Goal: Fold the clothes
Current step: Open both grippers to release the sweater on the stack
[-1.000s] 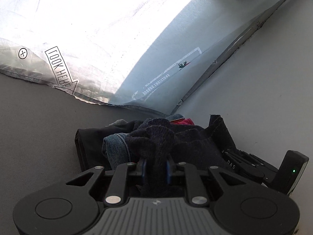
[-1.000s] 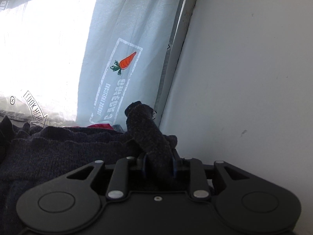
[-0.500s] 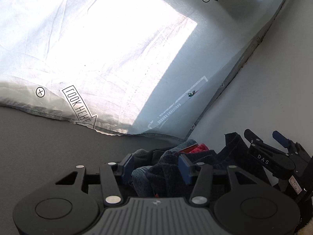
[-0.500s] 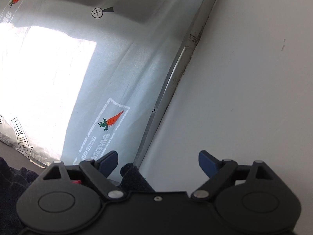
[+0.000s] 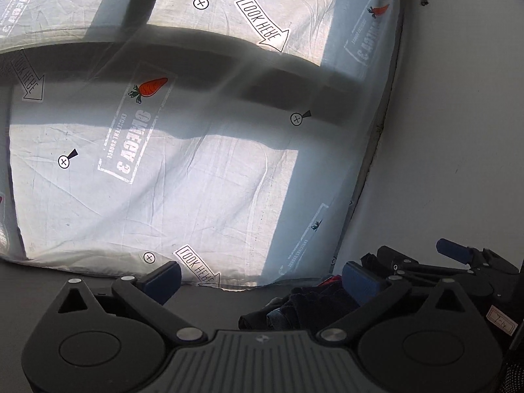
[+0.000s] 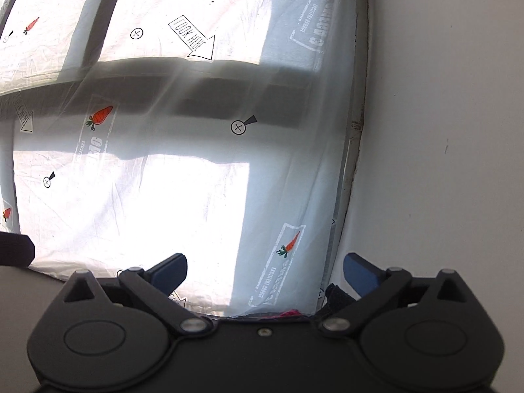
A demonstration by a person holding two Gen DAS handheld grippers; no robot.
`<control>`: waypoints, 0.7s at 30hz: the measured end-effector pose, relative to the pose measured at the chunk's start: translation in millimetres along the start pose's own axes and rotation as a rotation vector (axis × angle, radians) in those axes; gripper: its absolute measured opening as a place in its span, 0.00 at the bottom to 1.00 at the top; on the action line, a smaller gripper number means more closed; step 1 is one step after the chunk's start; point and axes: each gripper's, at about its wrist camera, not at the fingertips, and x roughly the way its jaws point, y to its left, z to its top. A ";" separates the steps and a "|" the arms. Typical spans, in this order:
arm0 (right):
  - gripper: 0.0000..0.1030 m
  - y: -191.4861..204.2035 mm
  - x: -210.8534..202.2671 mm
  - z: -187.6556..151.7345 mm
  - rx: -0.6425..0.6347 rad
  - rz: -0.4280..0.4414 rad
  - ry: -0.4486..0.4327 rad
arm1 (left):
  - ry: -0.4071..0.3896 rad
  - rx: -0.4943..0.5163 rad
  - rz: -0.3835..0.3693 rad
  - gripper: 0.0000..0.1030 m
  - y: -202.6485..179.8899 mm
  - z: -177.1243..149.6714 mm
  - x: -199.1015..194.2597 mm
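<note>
A pile of dark clothes (image 5: 308,308), with dark knit, denim and a bit of red, lies on the grey surface low in the left wrist view. My left gripper (image 5: 262,281) is open and empty, raised above and behind the pile. My right gripper (image 6: 265,271) is open and empty; it also shows at the right of the left wrist view (image 5: 435,262). In the right wrist view only a scrap of red cloth (image 6: 290,312) and a dark edge (image 6: 334,294) peek over the gripper body.
A backlit white sheet (image 5: 196,163) printed with carrots and "look here" arrows hangs ahead. A white wall (image 5: 458,131) stands to the right. The grey tabletop (image 5: 32,281) runs along the sheet's lower edge.
Both grippers let go of the dark knit garment and opened wide. Both have lifted and tilted upward, so the pile has dropped to the bottom of the views.
</note>
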 end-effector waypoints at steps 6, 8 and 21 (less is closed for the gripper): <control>1.00 54.5 -68.8 -14.9 0.045 0.135 0.005 | -0.191 -0.060 0.055 1.00 21.4 -38.2 -98.6; 1.00 73.7 -91.4 -19.5 0.076 0.168 0.012 | -0.179 -0.025 0.105 1.00 28.4 -44.0 -123.4; 1.00 248.0 -214.3 -30.8 0.219 0.247 0.104 | -0.072 0.050 0.243 1.00 160.3 -51.9 -278.4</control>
